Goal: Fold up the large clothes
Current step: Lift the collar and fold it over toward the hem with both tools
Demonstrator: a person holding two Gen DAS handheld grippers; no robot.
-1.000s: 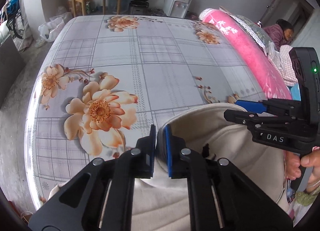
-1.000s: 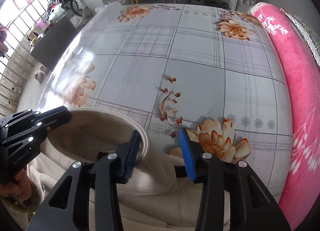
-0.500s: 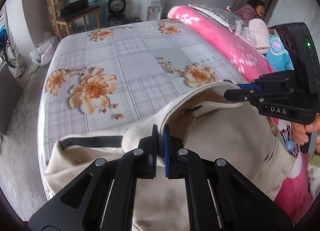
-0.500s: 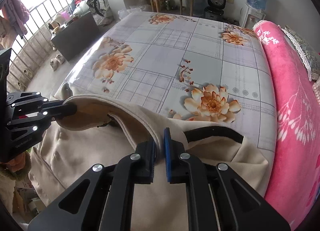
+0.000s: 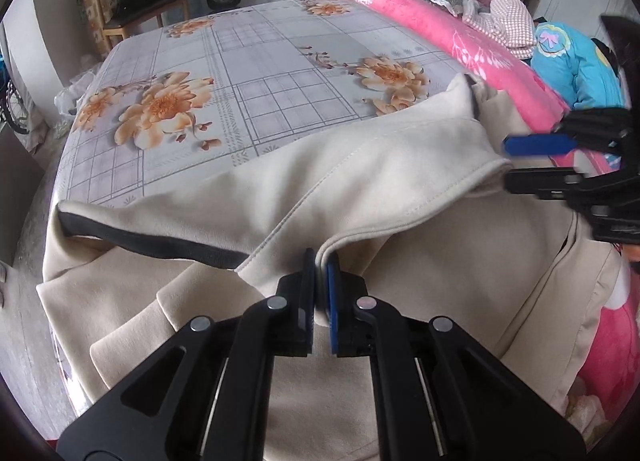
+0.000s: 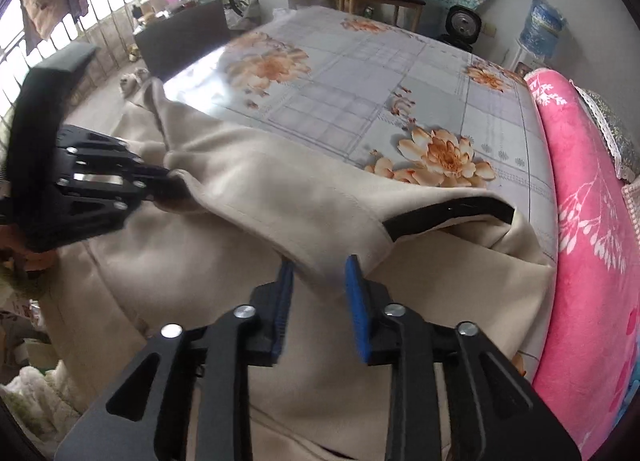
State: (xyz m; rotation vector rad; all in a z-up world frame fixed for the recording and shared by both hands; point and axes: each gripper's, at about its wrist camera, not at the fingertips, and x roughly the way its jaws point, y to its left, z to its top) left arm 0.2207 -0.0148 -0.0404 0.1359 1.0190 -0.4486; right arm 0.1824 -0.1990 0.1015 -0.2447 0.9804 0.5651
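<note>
Early stage of the fold, by the look of it: cream coat (image 5: 400,197) only spread over the near end of the bed (image 5: 280,73), collar edge raised, dark-lined cuffs out to either side, near hem hanging off the edge. No fold laid down so far; sleeves and body both left to do.

Left gripper (image 5: 321,293) clamped narrow on the collar edge, cloth pinched between the pads. Right gripper (image 6: 318,301) with jaws parted, having just been opening; coat fabric bunched between the blue pads (image 6: 357,301) but apparently not pressed. Same parted jaws visible from the left wrist view at the far end of the collar.

Against the earlier frames: half a second back, right gripper shut tight on the collar edge, now released. A second back, only the collar and a little of the coat over the bed; now far more of the garment drawn up onto the floral sheet, with both dark-lined cuffs in sight. Both views also tilted differently, more of the pink quilt (image 6: 592,221) and the room showing.
</note>
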